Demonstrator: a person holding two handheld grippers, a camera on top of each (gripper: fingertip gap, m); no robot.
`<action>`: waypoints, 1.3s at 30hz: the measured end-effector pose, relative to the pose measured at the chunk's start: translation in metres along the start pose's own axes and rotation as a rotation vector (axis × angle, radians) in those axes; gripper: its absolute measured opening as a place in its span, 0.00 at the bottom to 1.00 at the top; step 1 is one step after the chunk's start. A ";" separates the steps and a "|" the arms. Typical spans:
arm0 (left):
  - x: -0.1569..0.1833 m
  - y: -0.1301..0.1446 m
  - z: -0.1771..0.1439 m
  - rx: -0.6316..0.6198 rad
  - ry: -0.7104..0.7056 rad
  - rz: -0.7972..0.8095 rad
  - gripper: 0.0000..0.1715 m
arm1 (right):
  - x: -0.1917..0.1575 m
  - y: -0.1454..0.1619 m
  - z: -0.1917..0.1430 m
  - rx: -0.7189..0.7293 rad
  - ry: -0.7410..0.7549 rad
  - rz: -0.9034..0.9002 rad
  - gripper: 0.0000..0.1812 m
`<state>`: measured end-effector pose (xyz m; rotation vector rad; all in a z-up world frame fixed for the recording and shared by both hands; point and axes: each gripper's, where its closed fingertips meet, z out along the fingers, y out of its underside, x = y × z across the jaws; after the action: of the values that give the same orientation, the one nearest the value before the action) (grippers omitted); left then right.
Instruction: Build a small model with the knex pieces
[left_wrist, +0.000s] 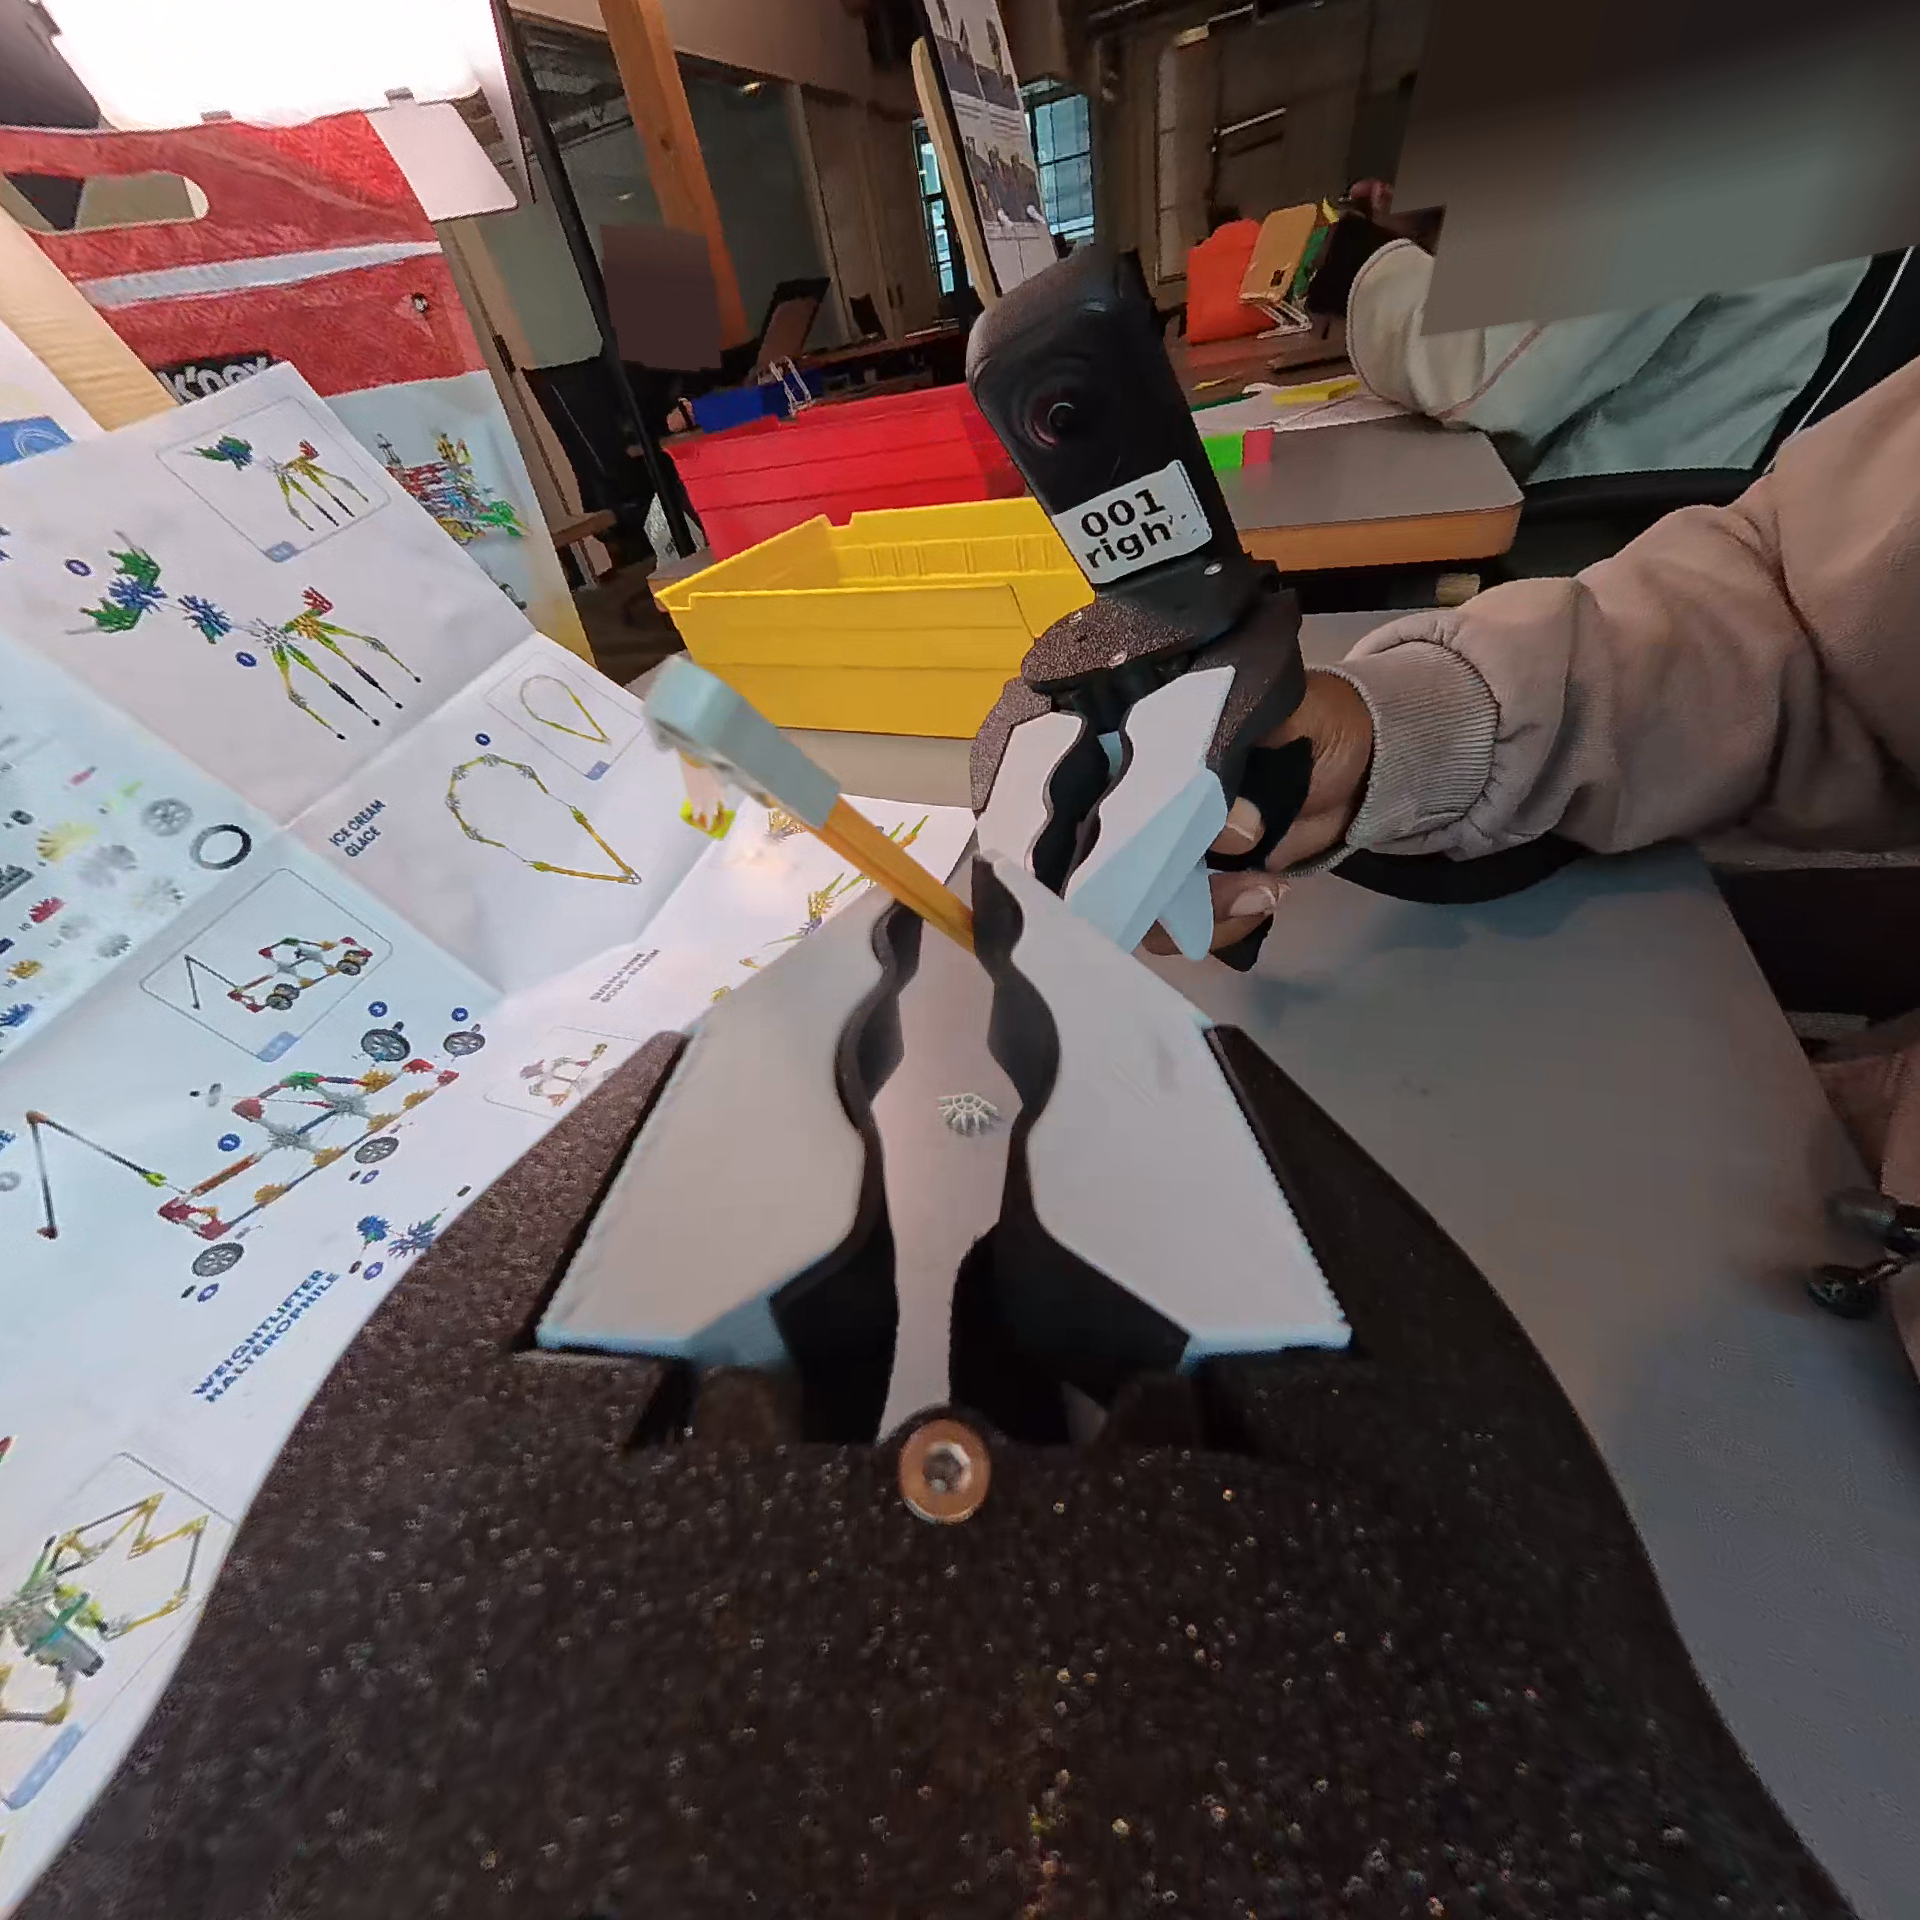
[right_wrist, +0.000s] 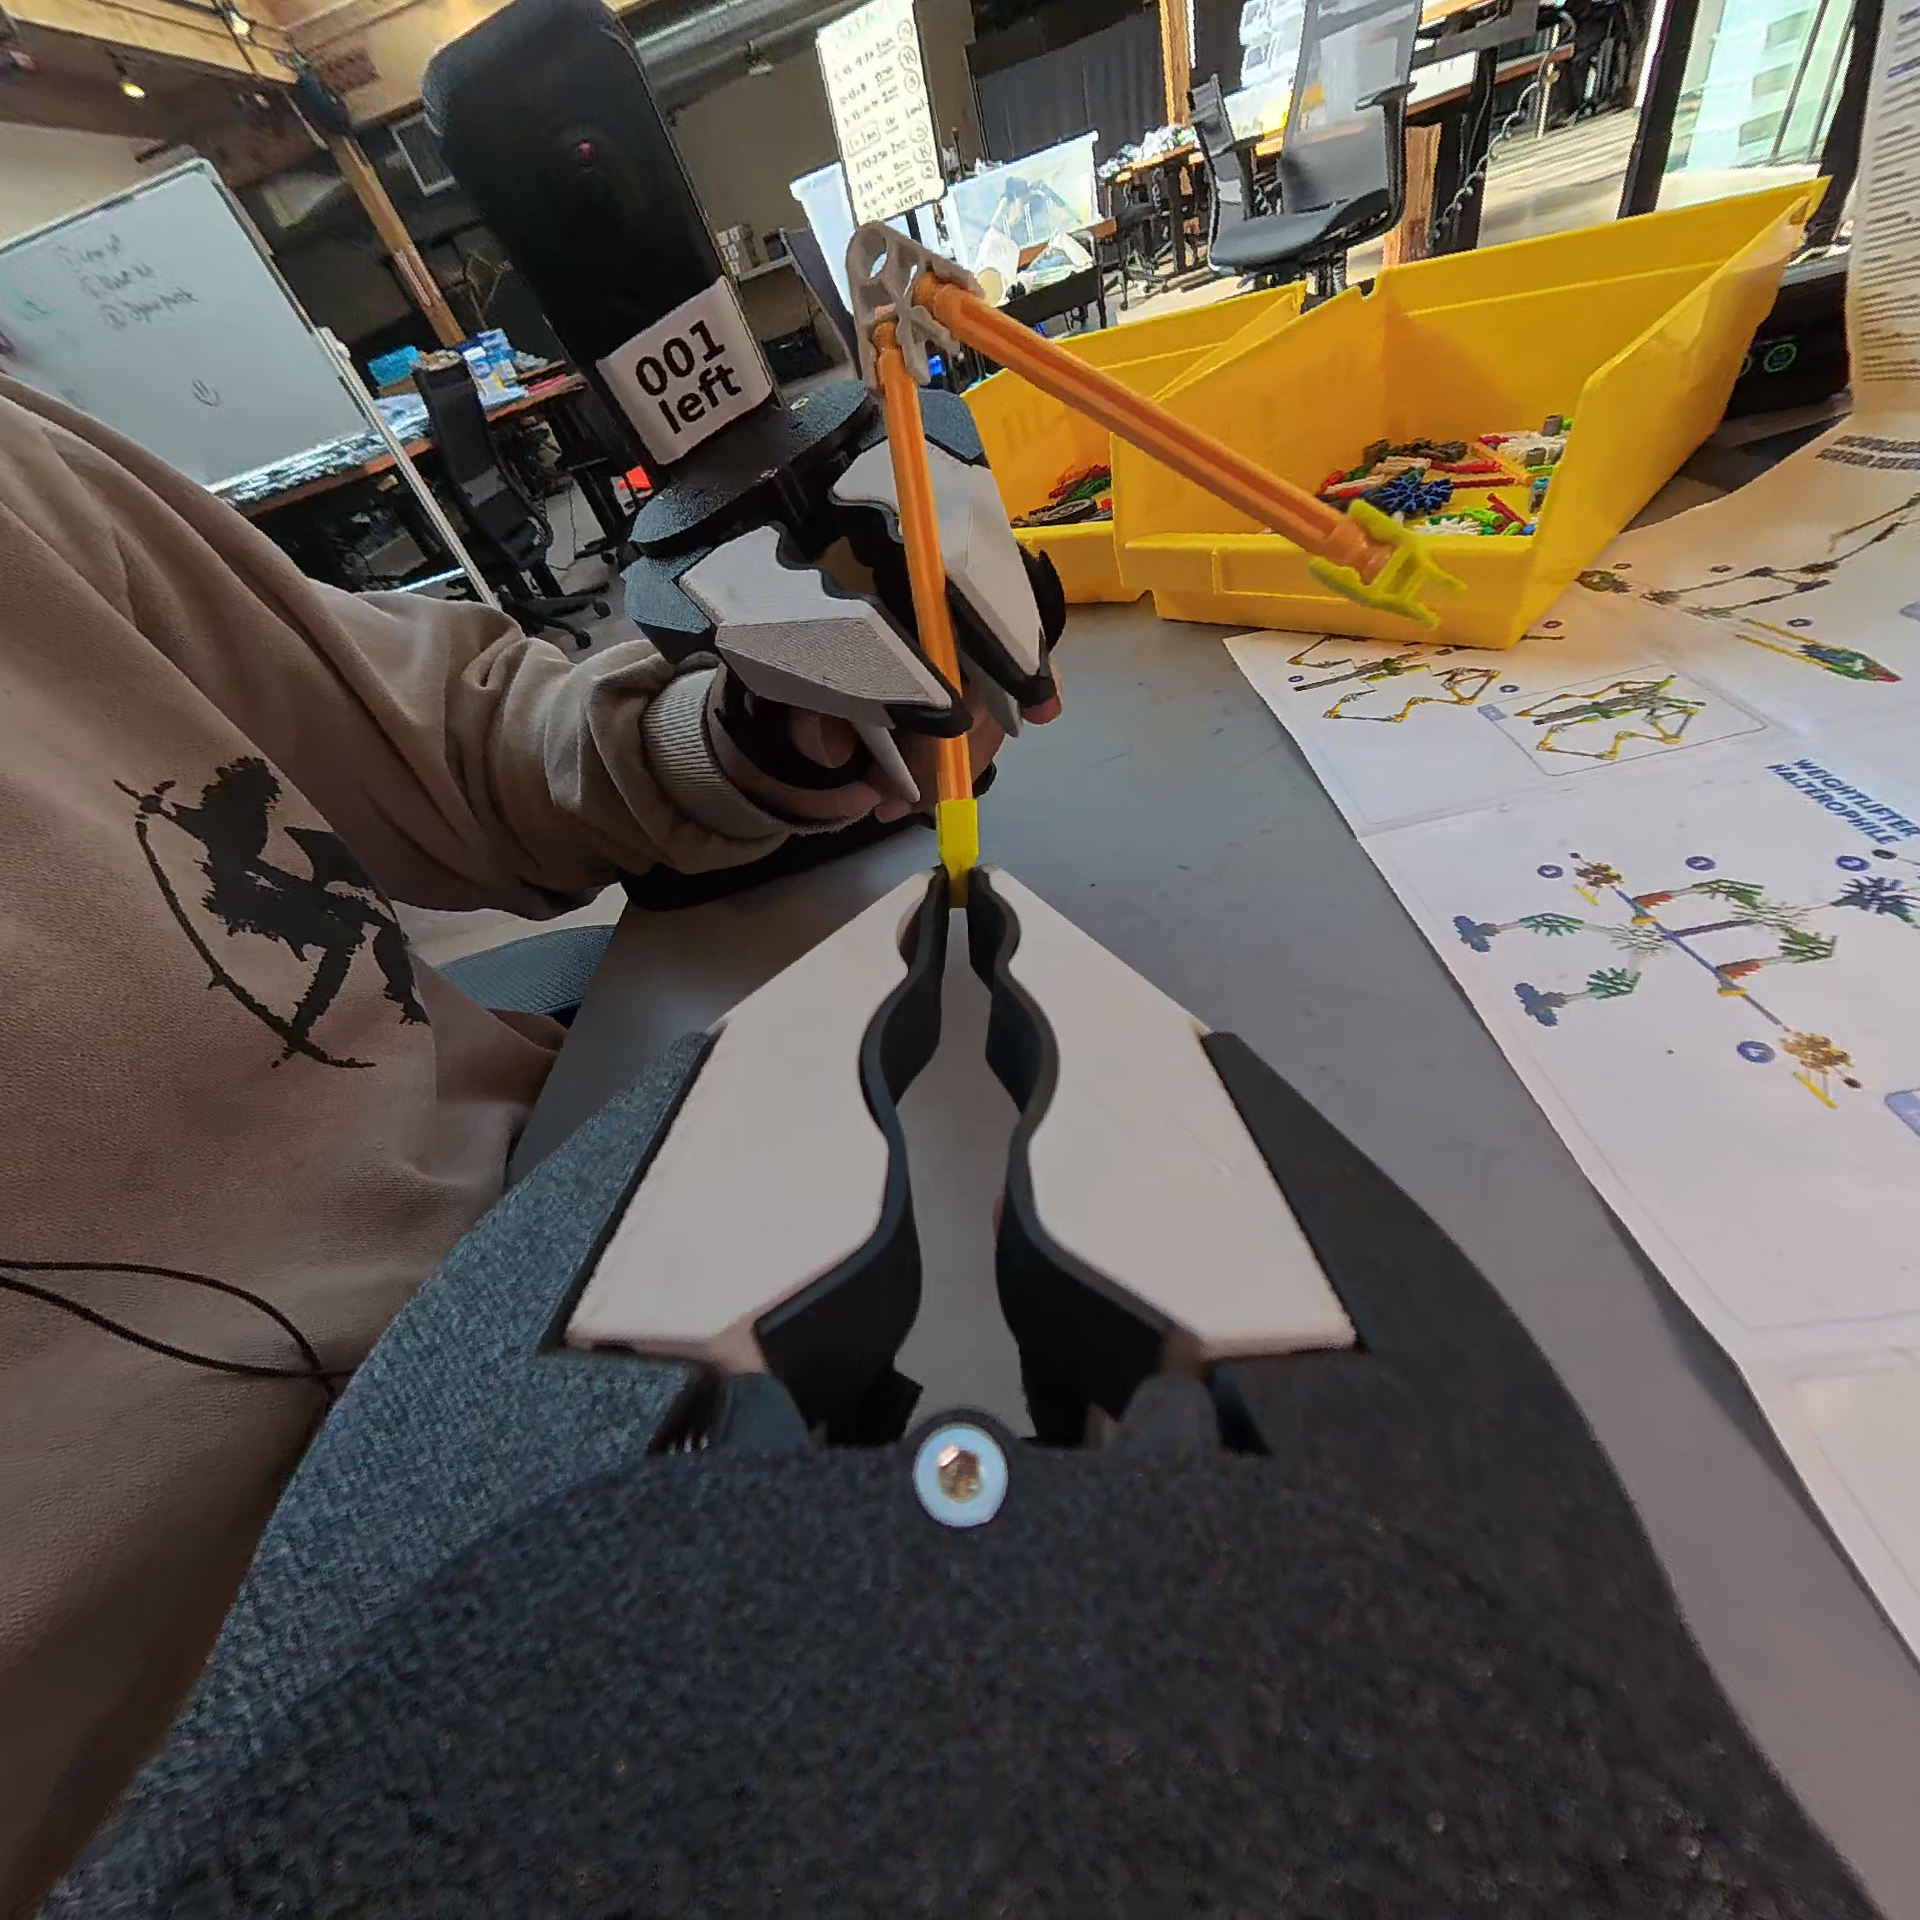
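Left tool (left_wrist: 948, 902): fingertips pinched narrow on a thin orange plastic rod (left_wrist: 896, 858), gripped near its lower end. Rod runs up-left to a grey plastic connector piece (left_wrist: 740, 750). A small white snowflake-shaped connector (left_wrist: 966, 1114) lies on the grey surface (left_wrist: 1538, 1143) between the fingers. Right tool (right_wrist: 958, 885): tips clamped on a small yellow plastic clip (right_wrist: 956, 837) at the bottom of that rod (right_wrist: 923, 561). From the grey connector (right_wrist: 889, 283) a second orange rod (right_wrist: 1143, 426) angles right to a lime-green clip (right_wrist: 1392, 566), free in air. Printed instruction sheets (right_wrist: 1621, 935) lie flat just right. Farther back, yellow plastic bins (right_wrist: 1455, 343) hold mixed coloured parts. Red bins (left_wrist: 831, 468) sit beyond.
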<state>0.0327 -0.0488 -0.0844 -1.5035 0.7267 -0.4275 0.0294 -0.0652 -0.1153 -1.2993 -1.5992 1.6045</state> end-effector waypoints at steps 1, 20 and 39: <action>-0.001 0.000 0.000 0.001 -0.005 0.013 0.06 | 0.000 -0.001 0.000 0.003 -0.005 0.009 0.01; 0.018 -0.013 -0.003 0.111 0.185 -0.216 0.03 | -0.010 -0.006 0.001 0.044 -0.052 -0.081 0.02; 0.025 -0.040 -0.017 0.169 0.006 0.205 0.03 | -0.024 -0.032 0.002 0.246 -0.183 0.166 0.03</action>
<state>0.0469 -0.0801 -0.0483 -1.2558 0.8199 -0.3292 0.0292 -0.0819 -0.0788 -1.2083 -1.3701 2.0021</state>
